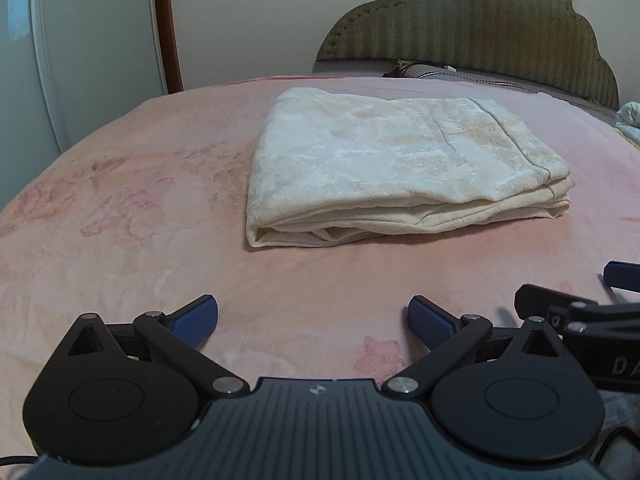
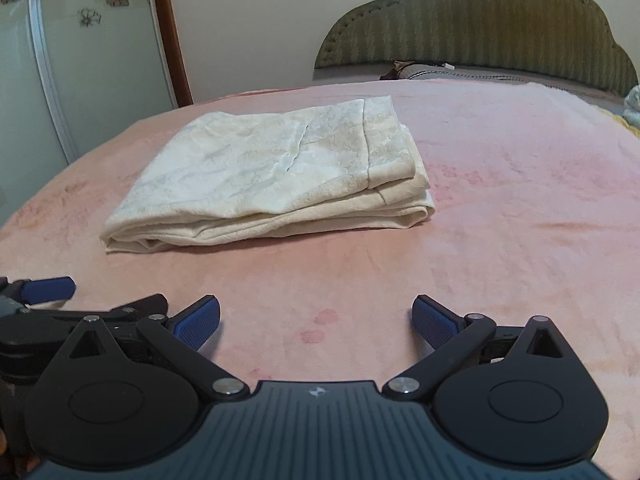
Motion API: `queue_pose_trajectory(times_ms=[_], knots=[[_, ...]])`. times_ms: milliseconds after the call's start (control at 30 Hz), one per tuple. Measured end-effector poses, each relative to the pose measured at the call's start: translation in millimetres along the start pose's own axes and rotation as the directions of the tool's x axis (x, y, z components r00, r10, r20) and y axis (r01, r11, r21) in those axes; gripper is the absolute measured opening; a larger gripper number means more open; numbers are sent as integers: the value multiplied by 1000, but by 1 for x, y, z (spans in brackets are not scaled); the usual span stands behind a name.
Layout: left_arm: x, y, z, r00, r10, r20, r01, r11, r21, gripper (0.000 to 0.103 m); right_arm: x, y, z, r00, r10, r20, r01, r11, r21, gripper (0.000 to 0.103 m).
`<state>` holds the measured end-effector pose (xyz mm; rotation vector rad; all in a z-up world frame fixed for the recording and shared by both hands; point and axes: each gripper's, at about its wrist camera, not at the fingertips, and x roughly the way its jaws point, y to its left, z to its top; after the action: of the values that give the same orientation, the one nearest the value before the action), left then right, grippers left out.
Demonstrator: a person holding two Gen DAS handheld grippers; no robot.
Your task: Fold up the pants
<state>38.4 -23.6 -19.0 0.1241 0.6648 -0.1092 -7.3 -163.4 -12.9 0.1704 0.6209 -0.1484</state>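
Note:
Cream pants (image 1: 384,164) lie folded into a thick flat stack on the pink bedspread (image 1: 140,220); the right wrist view shows the same pants (image 2: 272,176) left of centre. My left gripper (image 1: 313,322) hovers low over the bedspread, well short of the stack's near edge, open with nothing between its blue pads (image 1: 196,320). My right gripper (image 2: 316,322) is likewise open and empty, just beside the left one. Part of the right gripper's black frame shows at the right edge of the left wrist view.
A padded olive headboard (image 1: 480,28) and a grey pillow (image 1: 448,74) stand behind the pants. A white wardrobe door (image 1: 80,48) with flower decals and a brown door frame (image 1: 168,28) are at the left. Bare bedspread lies to the right of the stack (image 2: 520,184).

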Motion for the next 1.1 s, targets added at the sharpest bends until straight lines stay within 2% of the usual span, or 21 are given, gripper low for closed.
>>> queue_pose_trajectory(times_ms=[133,200,400,433,500,600,667,733,833,933,1000,1033,1100], knots=[[0,1,-1,1000,17,0,-17,1000,-6,103,2,5,-3,999,-48,5,48,996,-69,103],[0,1,-1,1000,15,3,-15,1000,-5,103,8,2,-5,999,-33,-29,31,998,-56,103],[2,12,-2,999,-31,-10,31,998,-55,103,5,-3,-4,999,-8,-33,7,999,-32,103],[2,12,-2,999,-34,-8,33,998,-57,103,2,-7,-2,999,9,-32,-9,1000,-4,103],[1,8,-2,1000,-23,-11,22,999,-41,103,-11,-19,3,997,72,-20,-69,990,124,103],[1,10,-2,1000,-27,-11,27,999,-47,103,-38,-36,12,985,171,30,-172,940,293,103],[1,9,-2,1000,-24,-11,23,999,-42,103,-62,-40,19,975,210,70,-221,914,341,103],[1,10,-2,1000,-27,-11,26,999,-46,103,-87,-39,24,963,243,113,-268,896,354,103],[1,10,-2,1000,-25,-11,25,999,-44,103,-124,-21,28,928,320,191,-366,876,315,103],[2,10,-2,1000,-26,-11,25,999,-43,103,-149,10,35,869,436,235,-483,852,204,103],[2,10,-2,1000,-26,-11,26,999,-44,103,-159,25,41,833,491,255,-533,836,133,103],[2,10,-2,1000,-26,-11,25,999,-43,103,-162,28,44,825,499,265,-539,835,107,103],[2,10,-2,1000,-26,-11,25,999,-44,103,-166,26,50,830,474,293,-516,853,83,103]])
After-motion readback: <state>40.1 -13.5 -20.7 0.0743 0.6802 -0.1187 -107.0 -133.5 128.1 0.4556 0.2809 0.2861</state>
